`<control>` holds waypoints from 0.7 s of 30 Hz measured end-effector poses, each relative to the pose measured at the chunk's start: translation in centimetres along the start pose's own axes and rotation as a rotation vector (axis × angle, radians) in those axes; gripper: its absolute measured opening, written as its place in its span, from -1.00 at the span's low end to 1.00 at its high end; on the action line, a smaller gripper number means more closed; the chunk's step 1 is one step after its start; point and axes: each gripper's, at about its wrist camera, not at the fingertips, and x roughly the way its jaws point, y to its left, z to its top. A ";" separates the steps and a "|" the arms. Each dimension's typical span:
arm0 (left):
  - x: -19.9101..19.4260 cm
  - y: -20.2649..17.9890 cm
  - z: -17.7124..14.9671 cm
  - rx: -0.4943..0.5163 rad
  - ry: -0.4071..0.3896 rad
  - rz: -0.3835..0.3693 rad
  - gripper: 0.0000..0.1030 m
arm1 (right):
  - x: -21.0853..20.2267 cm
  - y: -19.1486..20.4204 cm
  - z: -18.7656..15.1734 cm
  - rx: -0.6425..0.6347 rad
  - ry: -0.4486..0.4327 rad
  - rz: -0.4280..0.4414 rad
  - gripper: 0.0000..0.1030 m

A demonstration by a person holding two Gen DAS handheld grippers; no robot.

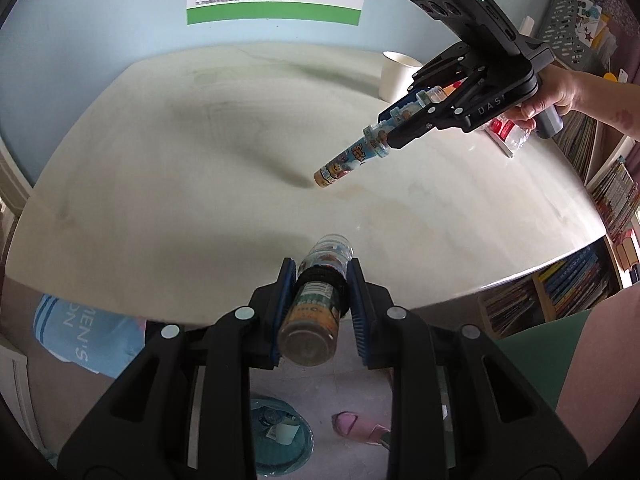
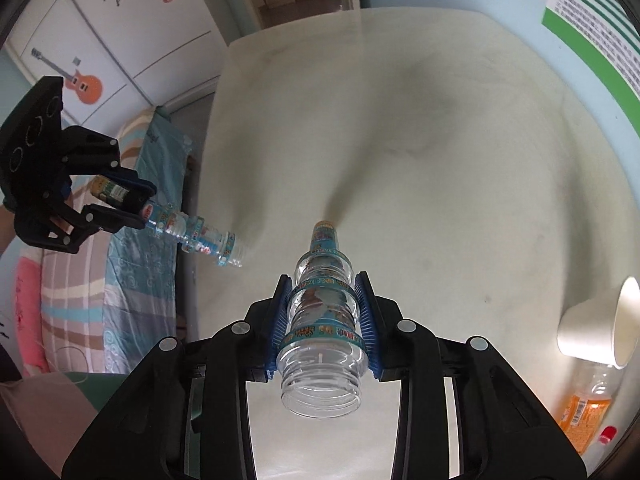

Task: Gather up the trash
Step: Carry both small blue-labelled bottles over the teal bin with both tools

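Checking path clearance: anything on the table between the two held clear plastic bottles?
No. In the right wrist view, bare pale tabletop separates the left gripper's bottle from the right gripper's bottle.

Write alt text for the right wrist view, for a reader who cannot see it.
The right hand-held gripper clamps a clear plastic bottle with a cartoon label above a pale table. At left, the left hand-held gripper holds a similar bottle. A tipped paper cup and an orange-labelled bottle lie at right.
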 end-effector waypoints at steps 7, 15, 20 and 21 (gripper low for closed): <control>-6.6 2.2 -7.4 -0.125 -0.023 0.091 -0.53 | 1.6 10.4 6.2 -0.180 -0.021 0.130 -0.35; -6.9 6.0 -19.1 -0.334 0.065 0.152 -0.52 | 10.6 22.7 9.8 -0.301 0.073 0.253 -0.35; -3.8 8.5 -25.0 -0.431 0.106 0.152 -0.52 | 19.4 27.5 8.6 -0.340 0.193 0.261 -0.35; -2.8 9.1 -26.3 -0.446 0.121 0.150 -0.52 | 21.0 28.4 8.4 -0.350 0.212 0.256 -0.35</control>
